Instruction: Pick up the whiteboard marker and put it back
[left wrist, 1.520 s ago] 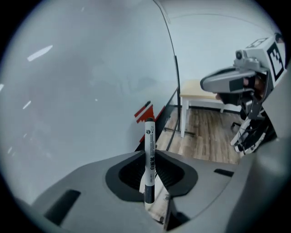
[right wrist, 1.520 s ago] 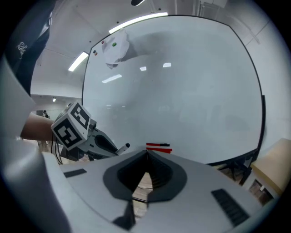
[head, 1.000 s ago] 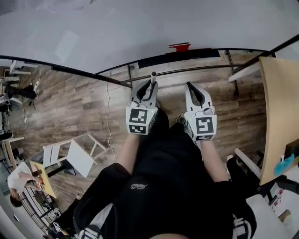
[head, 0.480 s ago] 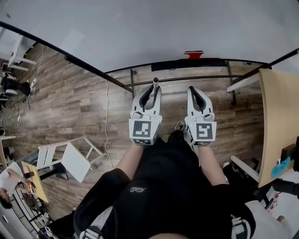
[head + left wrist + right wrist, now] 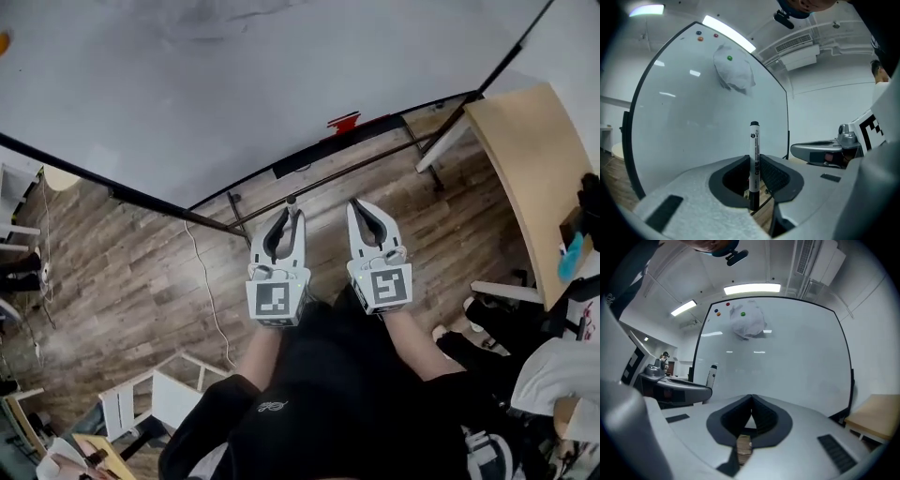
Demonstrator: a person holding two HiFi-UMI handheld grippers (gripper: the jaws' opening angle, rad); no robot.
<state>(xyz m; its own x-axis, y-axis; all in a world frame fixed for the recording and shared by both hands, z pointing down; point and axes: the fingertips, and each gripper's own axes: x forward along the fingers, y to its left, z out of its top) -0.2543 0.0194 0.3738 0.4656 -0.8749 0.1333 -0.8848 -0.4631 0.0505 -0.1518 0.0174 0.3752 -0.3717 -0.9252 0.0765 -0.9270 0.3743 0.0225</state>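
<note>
One white, black-capped marker (image 5: 754, 159) is standing upright, clamped in L gripper (image 5: 292, 214) fingers (image 5: 776, 176); R gripper (image 5: 751, 398) fingers are pressing together w/ nothing between; whiteboard (image 5: 693, 117) ahead of fingers, wood floor (image 5: 141, 272) below.

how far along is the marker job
Pickup looks done: the left gripper is shut on the marker, which stands upright between its jaws. The right gripper is shut and empty. Both point at the whiteboard. Left to do: put the marker back, probably on the ledge under the board; it is not there yet.
</note>
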